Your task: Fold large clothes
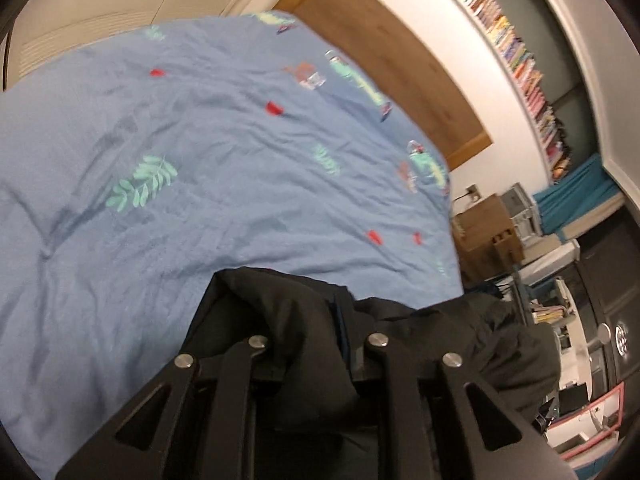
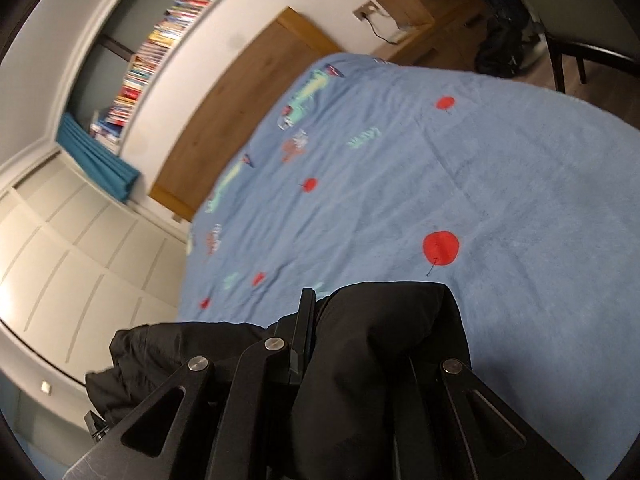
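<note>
Above a bed spread with a blue patterned duvet (image 1: 224, 184), I held a large black garment (image 1: 304, 320) bunched in both hands, no fold yet visible. My left gripper (image 1: 320, 344) was clamped on a thick wad of the dark cloth, and my right gripper (image 2: 332, 344) was clenched tight on another part of it, fabric spilling over the fingers in each wrist view. The garment hung at the near edge of the duvet, not yet laid flat. By my reckoning the job had barely begun: spreading, smoothing and every fold remained.
</note>
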`<state>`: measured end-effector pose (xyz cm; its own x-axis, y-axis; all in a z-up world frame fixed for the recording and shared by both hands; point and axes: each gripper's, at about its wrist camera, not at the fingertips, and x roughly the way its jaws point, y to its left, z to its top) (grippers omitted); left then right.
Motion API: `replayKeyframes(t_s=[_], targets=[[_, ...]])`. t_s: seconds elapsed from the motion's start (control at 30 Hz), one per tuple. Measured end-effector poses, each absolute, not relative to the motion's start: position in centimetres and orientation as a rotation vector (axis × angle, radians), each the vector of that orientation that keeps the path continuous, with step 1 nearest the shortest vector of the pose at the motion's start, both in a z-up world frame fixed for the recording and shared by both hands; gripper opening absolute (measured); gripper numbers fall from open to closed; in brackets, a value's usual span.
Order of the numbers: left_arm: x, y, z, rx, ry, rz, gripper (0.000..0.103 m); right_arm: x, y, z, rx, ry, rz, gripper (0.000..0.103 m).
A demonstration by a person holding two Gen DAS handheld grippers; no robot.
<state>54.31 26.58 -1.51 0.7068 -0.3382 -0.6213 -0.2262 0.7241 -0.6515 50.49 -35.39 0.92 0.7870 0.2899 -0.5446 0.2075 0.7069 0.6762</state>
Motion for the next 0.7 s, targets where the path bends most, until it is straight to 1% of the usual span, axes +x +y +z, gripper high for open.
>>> replayKeyframes(t_s=[0.13,0.2,0.37,0.4,0.47,0.5,0.53,0.63,0.67,0.7], targets=[[57.4,26.5,-6.5,-0.809,0.865,-0.051,0.018,53.4,-35.0,-2.0,0.780,0.728,0.030,0.009],[58.3,26.1,-8.2,-0.812,0.887,-0.045,0.018,54.4,-34.8,-3.4,0.777,0.745,0.026,0.009],[59.3,25.7,-9.4,-0.825,0.904,-0.044,0.020,55.5,-34.4,-5.1,0.777,0.768,0.015,0.008],[59.1,25.7,-9.0,-0.832,0.900,-0.054,0.024,55.5,-34.4,-5.0,0.779,0.766,0.021,0.009],[58.6,26.1,-7.9,-0.856,0.877,-0.076,0.033,55.2,-34.6,-4.6,0.791,0.758,0.040,0.016],[58.3,26.4,-7.3,-0.880,0.858,-0.086,0.041,55.0,-34.9,-4.4,0.807,0.749,0.056,0.019],[58.0,26.8,-6.8,-0.910,0.841,-0.095,0.047,54.9,-35.0,-4.2,0.821,0.742,0.068,0.027],[57.4,28.0,-5.0,-0.973,0.813,-0.099,0.051,54.4,-35.7,-3.1,0.864,0.703,0.105,0.051],[57.2,28.3,-4.4,-0.983,0.808,-0.098,0.052,54.4,-35.8,-2.6,0.866,0.693,0.113,0.056],[57.0,28.6,-3.8,-0.998,0.798,-0.099,0.052,54.3,-35.8,-2.0,0.862,0.686,0.119,0.058]])
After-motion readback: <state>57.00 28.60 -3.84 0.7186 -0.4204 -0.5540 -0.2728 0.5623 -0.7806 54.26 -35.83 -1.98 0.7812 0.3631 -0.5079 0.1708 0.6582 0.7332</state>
